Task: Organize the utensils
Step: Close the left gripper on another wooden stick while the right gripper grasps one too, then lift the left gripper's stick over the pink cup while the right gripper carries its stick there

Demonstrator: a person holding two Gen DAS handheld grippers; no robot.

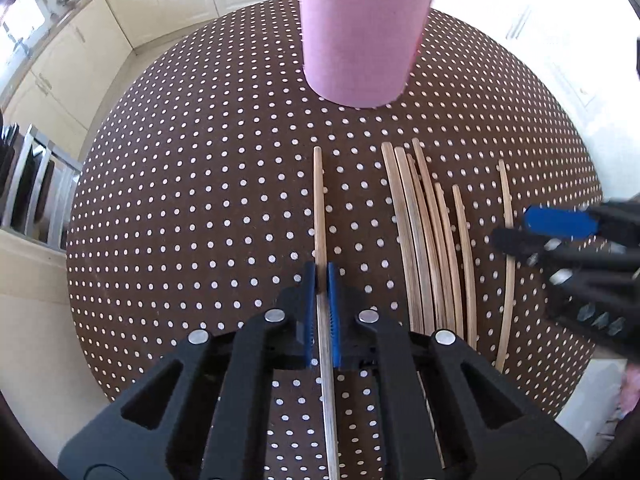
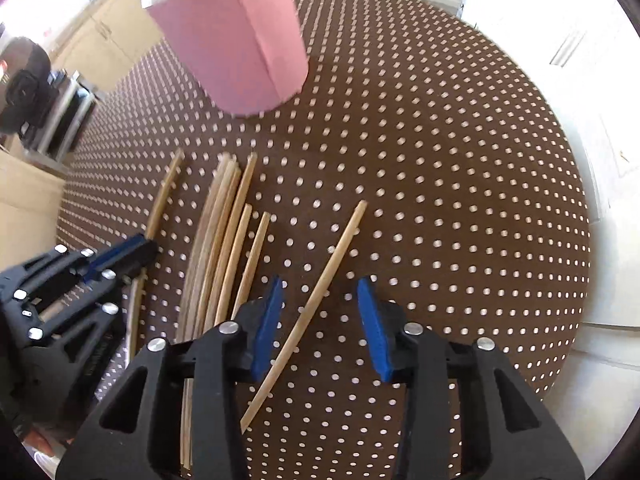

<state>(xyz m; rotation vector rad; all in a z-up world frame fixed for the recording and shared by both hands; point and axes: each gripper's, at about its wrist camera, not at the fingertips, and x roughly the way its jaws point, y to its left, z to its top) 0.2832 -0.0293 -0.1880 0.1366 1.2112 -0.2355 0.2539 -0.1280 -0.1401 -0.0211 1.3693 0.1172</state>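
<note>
Kitchen table [image 1: 200,200] under a brown dotted cloth, with a pink cup [image 1: 356,40] standing upright at the far side, the likely holder for the sticks. A bundle [image 1: 428,240] of bamboo chopsticks lies roughly parallel near the table's middle, ends pointing toward the cup, an order that judged from here makes picking them 1 at a time easy.

Left gripper [image 1: 321,276]: clenched on 1 chopstick [image 1: 319,208] set apart to the left of the bundle; both blue pads press its shaft about midway, and the stick runs straight between the fingers, aligned with them.

Right gripper [image 2: 320,300]: partly parted, pointing steeply down. A stray chopstick [image 2: 320,292] lies at a slant on the cloth between the pads; neither pad visibly presses it, so it reads as not yet grasped.
</note>
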